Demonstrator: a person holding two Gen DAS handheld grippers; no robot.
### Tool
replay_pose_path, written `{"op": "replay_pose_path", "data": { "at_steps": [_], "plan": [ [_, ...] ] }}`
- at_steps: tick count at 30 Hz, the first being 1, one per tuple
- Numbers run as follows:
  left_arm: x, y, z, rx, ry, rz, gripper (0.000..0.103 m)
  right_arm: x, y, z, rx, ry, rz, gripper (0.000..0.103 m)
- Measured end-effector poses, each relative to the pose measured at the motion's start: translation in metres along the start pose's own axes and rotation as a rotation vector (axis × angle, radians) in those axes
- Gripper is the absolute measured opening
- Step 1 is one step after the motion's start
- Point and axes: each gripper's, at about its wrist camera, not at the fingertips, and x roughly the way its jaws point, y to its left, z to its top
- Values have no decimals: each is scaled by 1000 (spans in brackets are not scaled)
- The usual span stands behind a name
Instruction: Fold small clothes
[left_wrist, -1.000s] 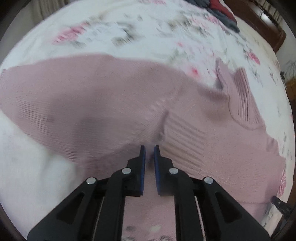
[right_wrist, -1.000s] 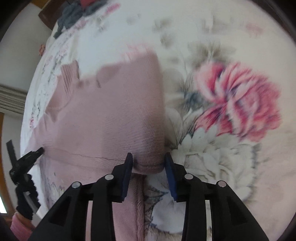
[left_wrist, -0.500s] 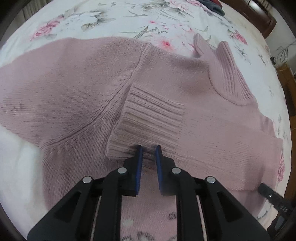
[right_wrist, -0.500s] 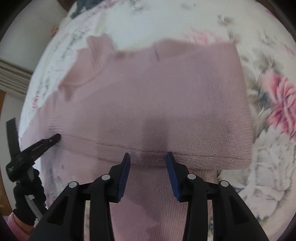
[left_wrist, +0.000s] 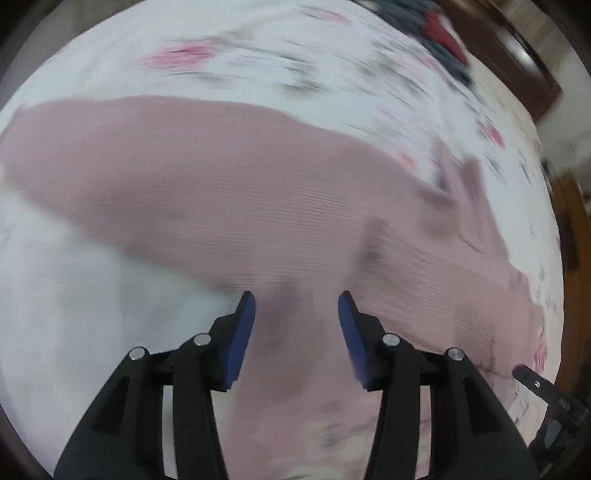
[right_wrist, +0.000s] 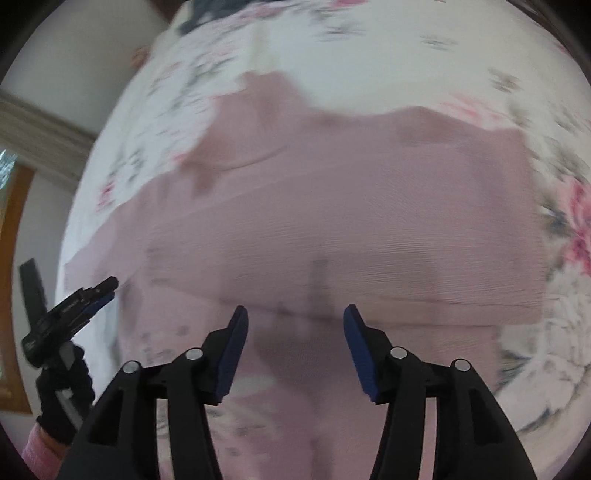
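We are working on a bed dressed in a white sheet printed with pink flowers, with dark wooden furniture at its far edge and a heap of dark and red clothes at about one o'clock in the left wrist view. A pink knitted sweater lies spread across the sheet and fills the middle of both views; its ribbed collar stands up at about eleven o'clock in the right wrist view. Both pictures are smeared by motion, so we cannot read the fine folds.

Our left hand-held gripper hangs over the near edge of the knit with its jaws spread wide and nothing between them. Our right hand-held gripper is likewise wide apart and empty, poised over a folded edge that crosses the view just ahead of its fingertips. From the right wrist view we also see the left hand-held gripper at nine o'clock, held in a dark glove.

We judge the sweater soft, light and limp, with a grippy, stretchy knit that will sag and drag on the sheet. We would pinch it at a doubled edge or the ribbed hem, both layers together, and lift evenly from two corners.
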Motion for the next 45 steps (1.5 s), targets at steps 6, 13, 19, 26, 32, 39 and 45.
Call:
{"op": "replay_pose_path", "data": {
  "at_steps": [6,13,19,26,32,39,45],
  "plan": [
    [-36,139,24,-234,-89,137,47,25,72,-11,-135,40,58,60],
    [-44,254,57,-502,-159,102,47,58,111,-33,-194,95,45,60],
    [-35,273,82,-593,-206,11,47,69,119,-41,-193,108,14,60],
    [-35,279,96,-595,-203,13,37,77,125,-49,-202,117,-28,60],
    [-46,270,102,-537,-244,-6,6,81,122,-53,-189,131,-37,60],
    [-79,202,105,-353,-314,-87,5,75,113,-53,-179,127,-43,60],
    [-76,121,89,-218,-288,-199,5,59,89,-50,-143,104,-49,60]
  ]
}}
